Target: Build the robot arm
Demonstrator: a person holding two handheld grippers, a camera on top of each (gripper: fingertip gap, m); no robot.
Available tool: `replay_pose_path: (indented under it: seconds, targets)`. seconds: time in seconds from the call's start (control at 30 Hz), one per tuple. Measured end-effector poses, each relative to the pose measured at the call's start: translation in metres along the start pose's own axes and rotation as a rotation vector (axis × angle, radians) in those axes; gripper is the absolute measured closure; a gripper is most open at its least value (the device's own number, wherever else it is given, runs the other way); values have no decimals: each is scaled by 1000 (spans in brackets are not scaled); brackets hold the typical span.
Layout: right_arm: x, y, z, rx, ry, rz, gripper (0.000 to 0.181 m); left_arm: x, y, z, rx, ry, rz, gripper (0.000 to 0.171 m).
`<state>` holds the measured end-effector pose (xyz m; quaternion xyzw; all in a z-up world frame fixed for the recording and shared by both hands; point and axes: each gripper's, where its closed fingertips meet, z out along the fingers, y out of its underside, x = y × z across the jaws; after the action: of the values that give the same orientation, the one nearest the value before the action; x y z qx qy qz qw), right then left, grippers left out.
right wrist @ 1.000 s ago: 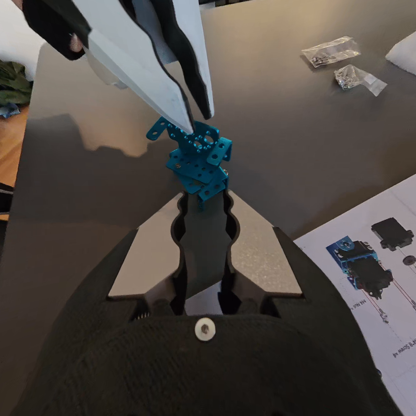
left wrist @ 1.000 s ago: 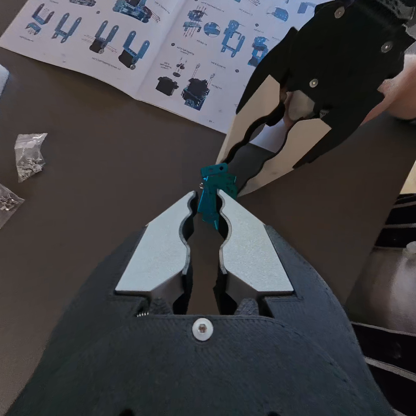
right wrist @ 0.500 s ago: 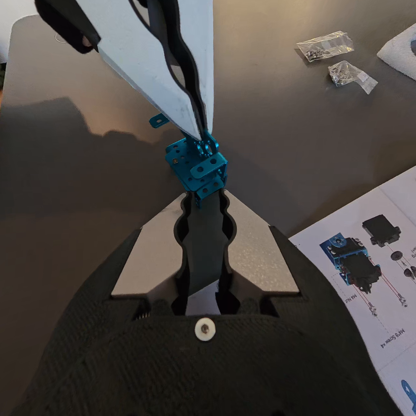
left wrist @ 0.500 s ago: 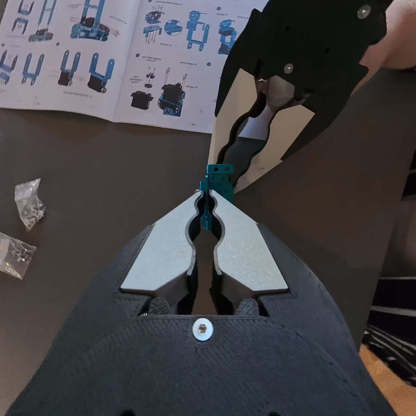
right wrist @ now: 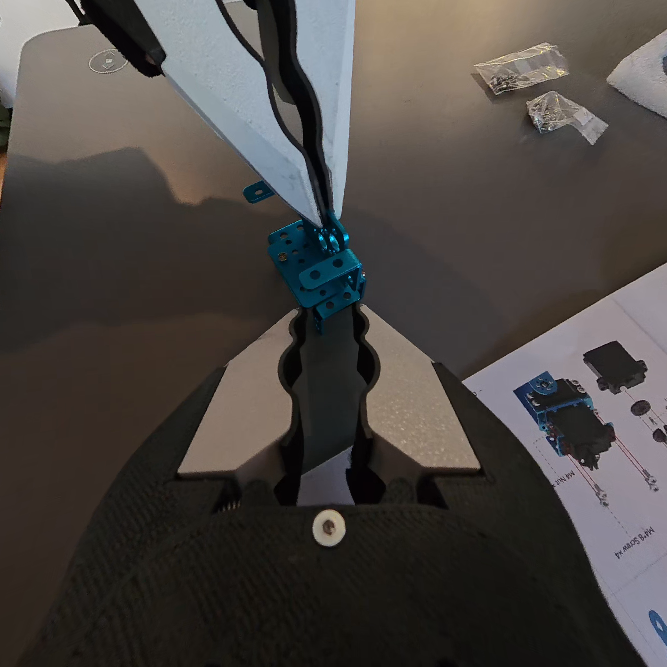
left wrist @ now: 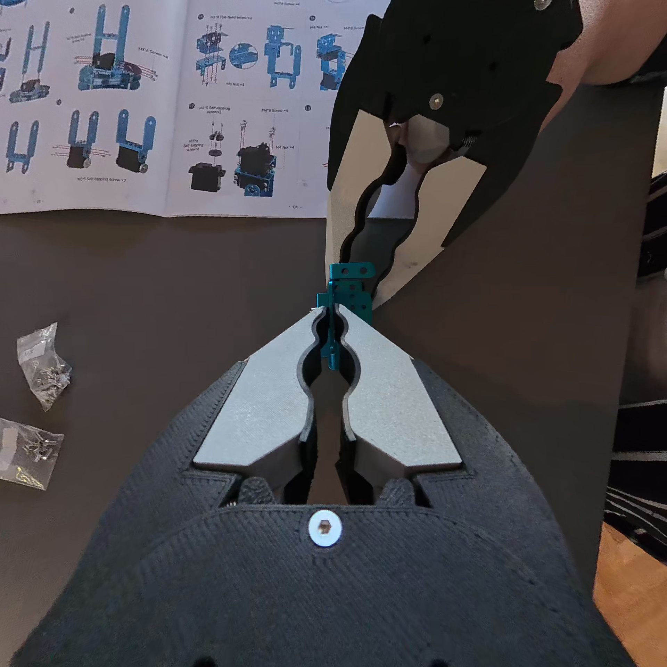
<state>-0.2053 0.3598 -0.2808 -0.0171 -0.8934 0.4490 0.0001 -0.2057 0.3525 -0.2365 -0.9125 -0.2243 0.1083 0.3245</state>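
A blue metal bracket assembly (left wrist: 352,270) with many small holes is held above the dark table (left wrist: 144,288) between both grippers. My left gripper (left wrist: 331,310) is shut on a thin upright plate of it. In the right wrist view the left gripper (right wrist: 325,216) comes down from above, pinching the top of the bracket assembly (right wrist: 306,260). My right gripper (right wrist: 328,310) grips the lower flange from the near side, jaws still well apart and tips on both sides of the part. It also shows in the left wrist view (left wrist: 352,294), held by a hand (left wrist: 613,47).
An open instruction booklet (left wrist: 144,108) lies at the back of the table, also in the right wrist view (right wrist: 577,433). Two clear bags of screws (left wrist: 45,364) (left wrist: 29,451) lie at the left. A white foam piece (right wrist: 646,75) is beyond them. The table edge (left wrist: 624,361) runs on the right. From either gripper's tips it is about 30 cm to the white foam piece (right wrist: 646,75).
My left gripper's jaws were apart around the bracket a second ago and have closed onto its plate. The bracket has turned more upright. The right gripper has kept its hold.
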Motion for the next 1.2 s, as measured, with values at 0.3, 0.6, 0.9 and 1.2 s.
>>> replay_pose_path:
  seconds: [0.3,0.6,0.9,1.2]
  targets:
    - [0,0,1,-2,-6,3,154,0,-1,1,8,14,37,171]
    - [1,1,2,-9,-9,14,153,1,-3,2,25,23,16,164]
    - [6,-7,-6,61,24,17,141,-22,-32,-48,323,-85,-161,143]
    - [11,-33,-43,243,26,-17,122,-28,24,-184,751,-248,-471,114]
